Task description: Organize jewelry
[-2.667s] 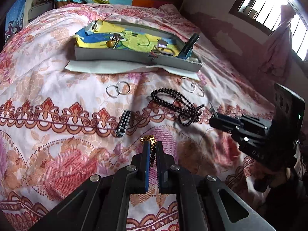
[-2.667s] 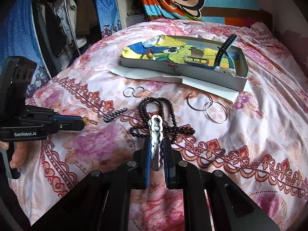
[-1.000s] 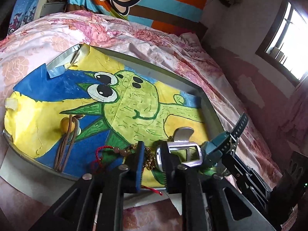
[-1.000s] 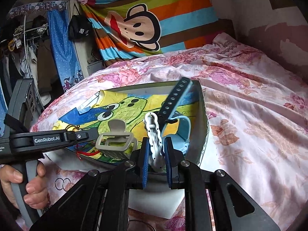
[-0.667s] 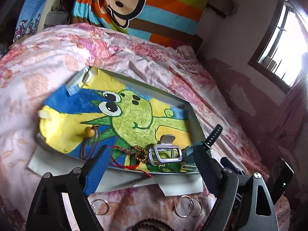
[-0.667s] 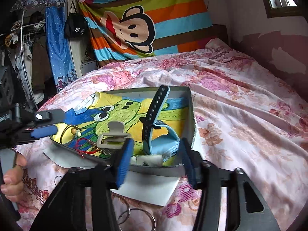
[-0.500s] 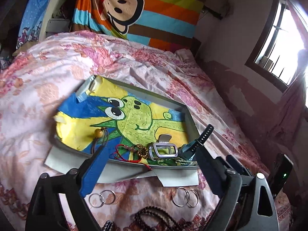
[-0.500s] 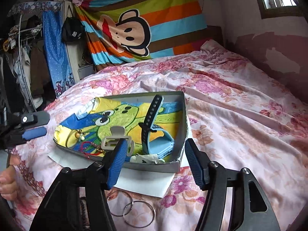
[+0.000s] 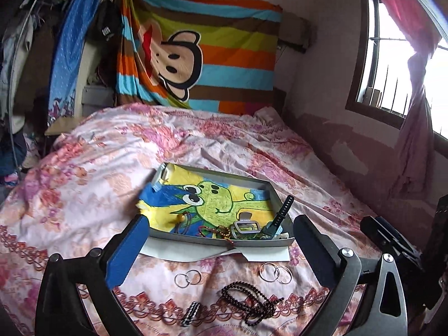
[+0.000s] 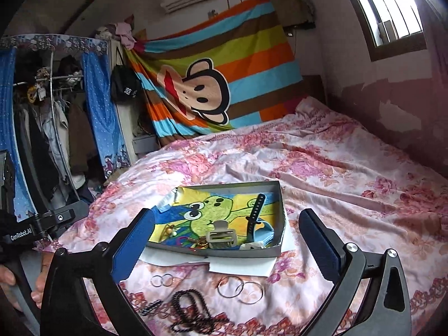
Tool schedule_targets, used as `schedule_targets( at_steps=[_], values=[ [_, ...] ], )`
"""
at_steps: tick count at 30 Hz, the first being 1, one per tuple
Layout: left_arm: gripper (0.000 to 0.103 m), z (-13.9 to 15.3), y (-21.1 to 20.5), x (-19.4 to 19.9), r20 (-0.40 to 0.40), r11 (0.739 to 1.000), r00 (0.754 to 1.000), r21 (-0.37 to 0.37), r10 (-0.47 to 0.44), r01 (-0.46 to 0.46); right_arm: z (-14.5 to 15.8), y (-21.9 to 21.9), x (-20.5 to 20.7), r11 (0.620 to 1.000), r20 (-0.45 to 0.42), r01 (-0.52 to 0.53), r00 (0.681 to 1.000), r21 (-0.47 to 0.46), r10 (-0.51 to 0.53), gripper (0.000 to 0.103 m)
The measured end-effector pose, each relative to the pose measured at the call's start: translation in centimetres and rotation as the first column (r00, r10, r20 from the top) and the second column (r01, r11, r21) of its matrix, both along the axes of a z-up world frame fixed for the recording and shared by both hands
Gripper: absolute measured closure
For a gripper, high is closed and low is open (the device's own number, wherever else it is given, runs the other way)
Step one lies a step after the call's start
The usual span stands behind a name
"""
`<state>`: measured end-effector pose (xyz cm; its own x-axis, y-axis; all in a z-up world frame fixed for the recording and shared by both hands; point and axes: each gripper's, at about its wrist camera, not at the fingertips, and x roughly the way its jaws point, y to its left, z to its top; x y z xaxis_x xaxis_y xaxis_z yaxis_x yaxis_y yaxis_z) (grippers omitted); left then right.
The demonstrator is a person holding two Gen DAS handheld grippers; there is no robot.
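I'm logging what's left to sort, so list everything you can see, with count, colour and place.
tray: one, grey, cartoon frog liner, mid-bed
watch: one, dark and blue strap, tray's right end
hair clip: one, grey, in tray beside watch
gold chain: one, with red cord, tray's front edge
wooden bead on cord: one, tan, in tray, left of the chain
small rings: two, silver, bedspread before tray
large rings: two, silver, bedspread, right of those
bead necklace: one, black, bedspread, nearest
black-and-white piece: one, left of necklace
paper: white, under tray
left gripper: fingers open, empty
right gripper: fingers open, empty
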<state>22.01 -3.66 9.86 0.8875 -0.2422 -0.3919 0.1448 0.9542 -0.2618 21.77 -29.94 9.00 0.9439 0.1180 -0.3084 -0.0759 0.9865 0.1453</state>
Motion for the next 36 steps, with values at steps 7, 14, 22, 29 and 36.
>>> schedule_targets(
  at_steps=[7,14,22,29,36],
  values=[
    [0.0,-0.1,1.8,-5.2,0.056,0.999,0.998,0.037,0.035,-0.037,0.7,2.1,-5.9,1.0,0.045,-0.005,0.999,-0.025,0.006,0.002],
    [0.0,-1.1,3.4,-9.2,0.088,0.995,0.993,0.061,0.074,-0.079,0.1,3.2,-10.1,0.999,0.037,-0.017,0.999,-0.048,0.019,0.002],
    [0.0,-3.1,3.8,-11.9,0.086,0.987,0.992,0.121,0.092,-0.102,-1.3,3.5,-12.9,0.996,0.027,-0.007,1.0,-0.089,0.009,0.002],
    [0.0,-5.2,4.1,-12.9,0.035,0.985,0.996,0.15,0.084,-0.088,-2.7,4.3,-14.0,0.991,-0.018,-0.027,1.0,-0.133,0.024,0.002],
    [0.0,-7.8,4.9,-12.8,-0.028,0.983,0.998,0.177,0.06,-0.054,-5.4,4.6,-13.5,0.986,-0.127,-0.047,0.991,-0.158,0.027,0.002]
  ],
)
